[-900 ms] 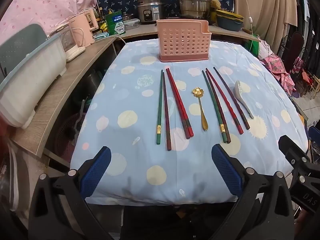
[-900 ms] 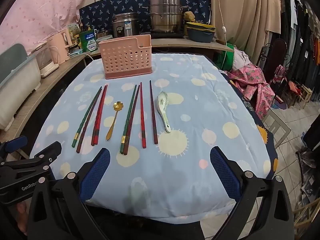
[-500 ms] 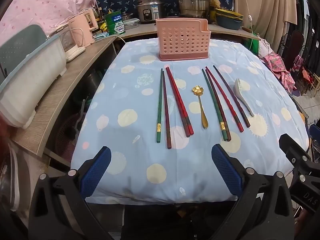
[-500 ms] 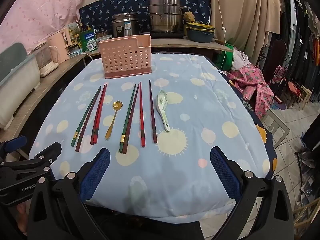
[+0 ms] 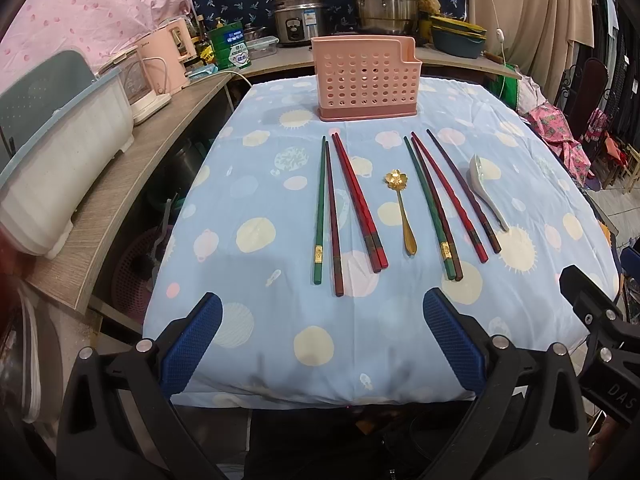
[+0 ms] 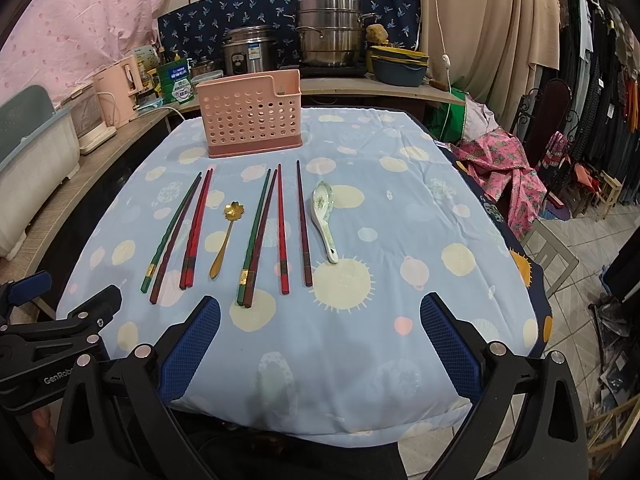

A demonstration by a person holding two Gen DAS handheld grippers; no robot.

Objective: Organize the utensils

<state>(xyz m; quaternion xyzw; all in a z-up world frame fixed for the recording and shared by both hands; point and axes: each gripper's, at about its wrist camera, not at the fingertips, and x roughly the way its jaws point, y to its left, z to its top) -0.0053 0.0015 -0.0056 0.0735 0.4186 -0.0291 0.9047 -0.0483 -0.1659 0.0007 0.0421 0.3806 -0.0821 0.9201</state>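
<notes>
Pink perforated plastic caddy [image 5: 366,78] waits at the table's [image 5: 256,344] far edge; chopsticks [image 5: 358,202], gold spoon [image 5: 402,210] and ceramic spoon [image 6: 325,220] lie mid-table. We hold both the left hand-held gripper [image 5: 318,344] and right hand-held gripper [image 6: 320,344] spread, empty, near edge. Nothing sorted; next we likely reach for a first utensil.

Pink perforated utensil basket [image 5: 367,76] at twelve o'clock, light blue tablecloth [image 5: 256,200] with cream dots, green, dark red and maroon chopsticks [image 5: 356,204], gold flower-bowled spoon [image 5: 402,212], white floral-printed soup spoon [image 6: 325,216], blue-padded black grippers [image 6: 320,334].
</notes>
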